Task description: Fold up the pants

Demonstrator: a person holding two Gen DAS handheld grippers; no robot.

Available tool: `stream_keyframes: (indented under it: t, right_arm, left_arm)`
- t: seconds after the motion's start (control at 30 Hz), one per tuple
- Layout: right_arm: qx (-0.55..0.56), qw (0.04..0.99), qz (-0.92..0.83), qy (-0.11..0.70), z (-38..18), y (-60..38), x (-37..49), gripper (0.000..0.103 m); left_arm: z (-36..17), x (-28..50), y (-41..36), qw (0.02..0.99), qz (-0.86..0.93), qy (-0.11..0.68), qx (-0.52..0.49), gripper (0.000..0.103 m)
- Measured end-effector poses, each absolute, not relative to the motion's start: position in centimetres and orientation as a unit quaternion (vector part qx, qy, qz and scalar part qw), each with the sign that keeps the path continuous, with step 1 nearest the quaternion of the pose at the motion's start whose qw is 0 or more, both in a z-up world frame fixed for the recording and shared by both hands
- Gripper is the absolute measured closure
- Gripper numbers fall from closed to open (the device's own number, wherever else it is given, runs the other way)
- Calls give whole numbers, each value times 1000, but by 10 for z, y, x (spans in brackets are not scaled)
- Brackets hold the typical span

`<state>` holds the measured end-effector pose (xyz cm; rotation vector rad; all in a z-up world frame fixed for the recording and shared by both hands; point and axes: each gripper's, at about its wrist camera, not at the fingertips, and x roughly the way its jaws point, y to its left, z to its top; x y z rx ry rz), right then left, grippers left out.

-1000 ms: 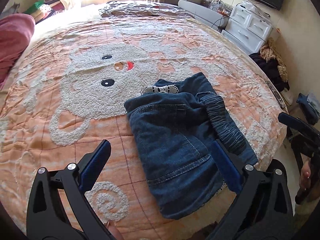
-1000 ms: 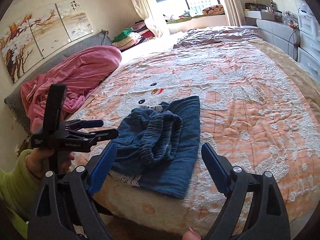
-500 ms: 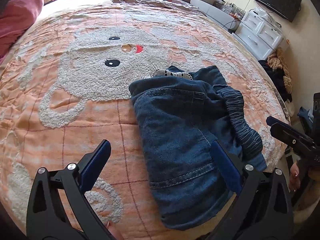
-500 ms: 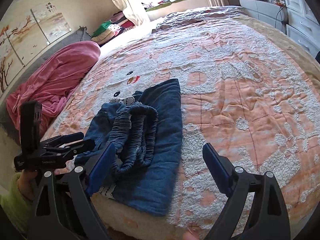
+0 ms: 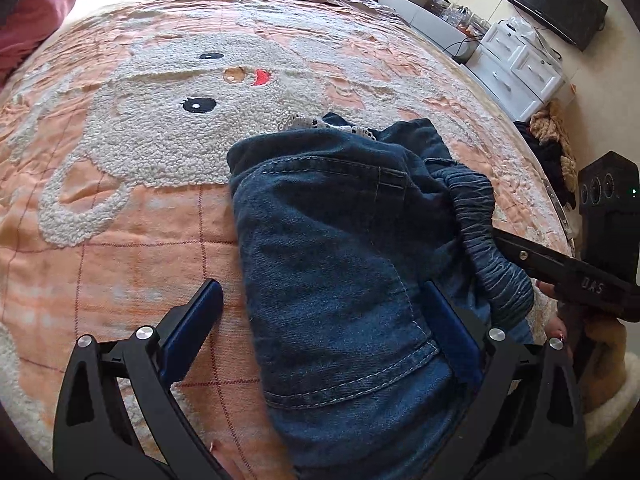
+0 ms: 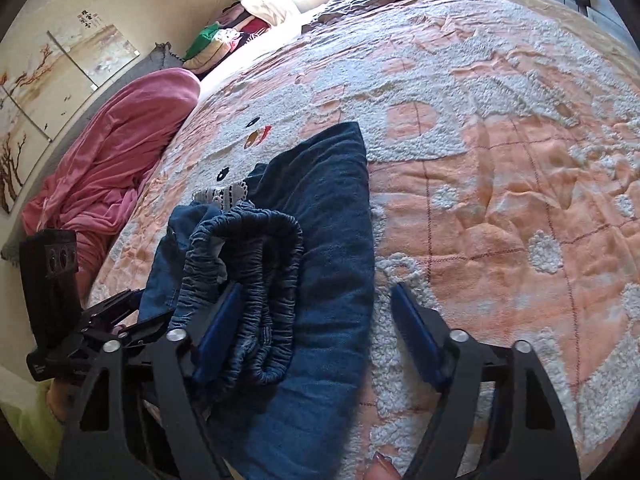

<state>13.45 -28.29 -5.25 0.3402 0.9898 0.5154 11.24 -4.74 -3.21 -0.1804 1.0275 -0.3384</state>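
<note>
Pants [image 6: 320,248] long axis 12–6 on bed [image 6: 500,200]; right claw [image 6: 316,320] closing, spread astride waistband side; left claw [image 5: 320,332] spread astride 12 o'clock pocket side.

The pants [image 5: 340,272] were dark blue denim with pale stitching; the bedspread [image 5: 132,216] was peach, checked, bearing a white fleecy animal figure.

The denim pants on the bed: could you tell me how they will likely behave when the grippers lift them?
The denim pants lie rumpled and draped over the bedspread, so they will probably sag between grip points. The gathered elastic waistband looks bunched and thick, likely giving a fuller hold. The doubled layers may slide apart when raised.
</note>
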Motion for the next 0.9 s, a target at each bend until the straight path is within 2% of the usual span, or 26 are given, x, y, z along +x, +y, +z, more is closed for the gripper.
stream_keyframes:
  t: [0.03,0.1,0.13,0.27,0.33,0.5,0.67,0.9]
  right_arm:
    - [166,830,252,468,-55,-282,136,49]
    - [171,829,258,466,-56,-282,135,51]
    - [174,828,262,465,-57,-282,135,58]
    - [174,829,267,460,-57,-280,135,70]
    - [170,832,271,454,-54,-277,132,81]
    - [114,866,249,418,-35,-264,119,94]
    - [93,876,255,399,-22,-253,115,94]
    - [101,875,272,389,-8,-237,128,95]
  left_arm:
    - [-32,113,-48,853,-162,488,-88,23]
    - [-34,115,-49,851,-167,490,-91,31]
    - [-35,115,-50,849,-171,491,-93,37]
    - [-33,116,-56,851,-170,488,-90,49]
    - [-31,116,-59,854,-167,486,-79,58]
    - [-20,113,-59,861,-168,475,-71,72]
    - [-11,114,-52,860,-176,471,-82,79]
    - [10,118,-34,875,-160,448,-85,80]
